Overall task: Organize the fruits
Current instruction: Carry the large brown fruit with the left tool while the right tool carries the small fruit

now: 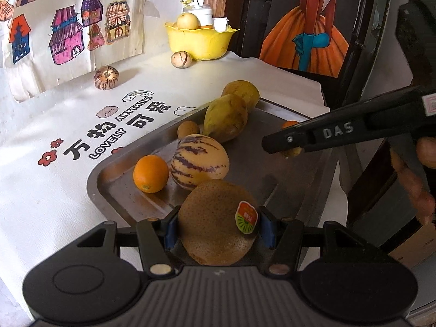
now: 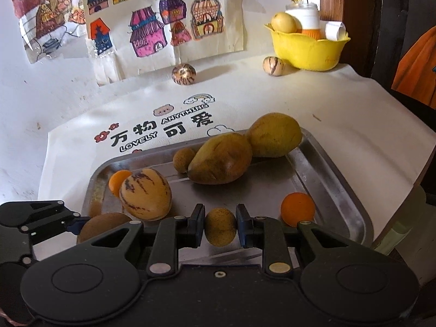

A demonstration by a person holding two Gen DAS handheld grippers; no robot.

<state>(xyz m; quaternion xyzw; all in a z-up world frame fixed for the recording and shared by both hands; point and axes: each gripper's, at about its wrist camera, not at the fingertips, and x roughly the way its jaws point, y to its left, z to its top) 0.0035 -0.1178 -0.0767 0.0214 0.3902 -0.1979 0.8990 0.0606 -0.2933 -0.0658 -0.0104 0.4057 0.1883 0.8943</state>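
Left gripper [image 1: 218, 231] clamps kiwi [image 1: 215, 222], right gripper [image 2: 220, 226] pinches small brown fruit [image 2: 220, 226]; both above tray [image 2: 338, 190]. Release low: dropped round fruit may roll, knock orange [image 2: 297, 208] off rim

A metal tray [image 2: 335, 190] lies on a printed cloth [image 2: 272, 103], which covers the table. Seen from the right wrist view, with the tray's middle as the clock's centre, two mangoes [image 2: 220, 158] [image 2: 275, 135] touch each other toward 12 and 1 o'clock, a small round fruit [image 2: 184, 159] just beside the nearer mango at 11. A striped melon [image 2: 145, 193] sits at 9, an orange [image 2: 118, 181] behind it. Another orange [image 2: 297, 208] rests at 4. Beyond the tray, at 12 o'clock, lies a striped fruit [image 2: 184, 73]; at 1, another [image 2: 273, 66] touches a bowl [image 2: 308, 51] that holds a pear [image 2: 284, 22].
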